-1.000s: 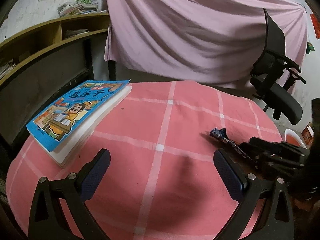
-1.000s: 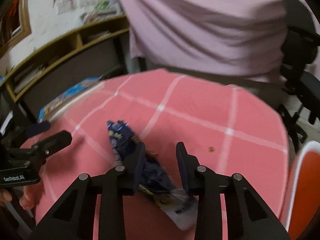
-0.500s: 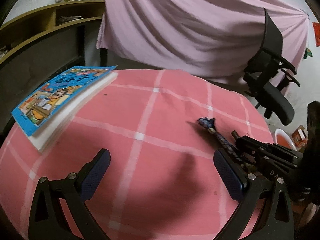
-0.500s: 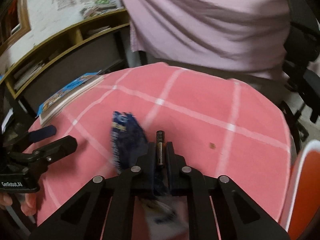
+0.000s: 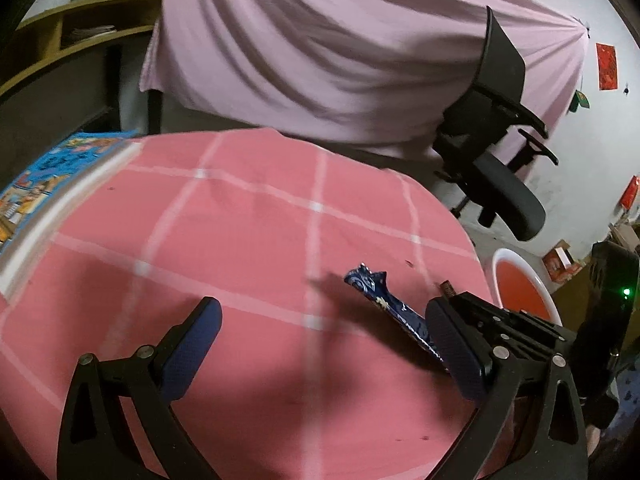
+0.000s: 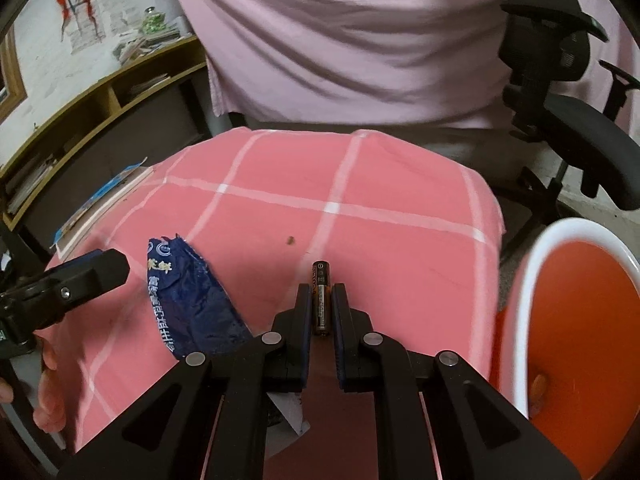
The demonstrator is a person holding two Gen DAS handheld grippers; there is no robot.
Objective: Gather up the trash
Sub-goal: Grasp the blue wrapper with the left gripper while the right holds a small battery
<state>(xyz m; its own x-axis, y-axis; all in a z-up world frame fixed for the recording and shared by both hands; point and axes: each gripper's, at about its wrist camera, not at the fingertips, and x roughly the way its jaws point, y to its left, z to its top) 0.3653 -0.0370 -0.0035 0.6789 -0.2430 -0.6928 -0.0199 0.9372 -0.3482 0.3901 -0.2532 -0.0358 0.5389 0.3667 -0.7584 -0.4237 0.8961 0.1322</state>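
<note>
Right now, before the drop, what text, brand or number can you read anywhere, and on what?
Blue wrapper: white Chinese characters run along it, too blurred to read.
Battery in the right gripper jaws: small print and a ring mark, too small to read.
Book cover: coloured printing, smeared by motion.
Red wall poster: no legible text.
Orange bin: no text.

**Two wrist cameras, one table**

Both ride close above the near edge of the pink checked table (image 5: 248,240), angled downward toward the far edge. Both share the blue wrapper (image 5: 384,300), the office chair (image 6: 568,92) and the orange bin (image 6: 580,320).
</note>
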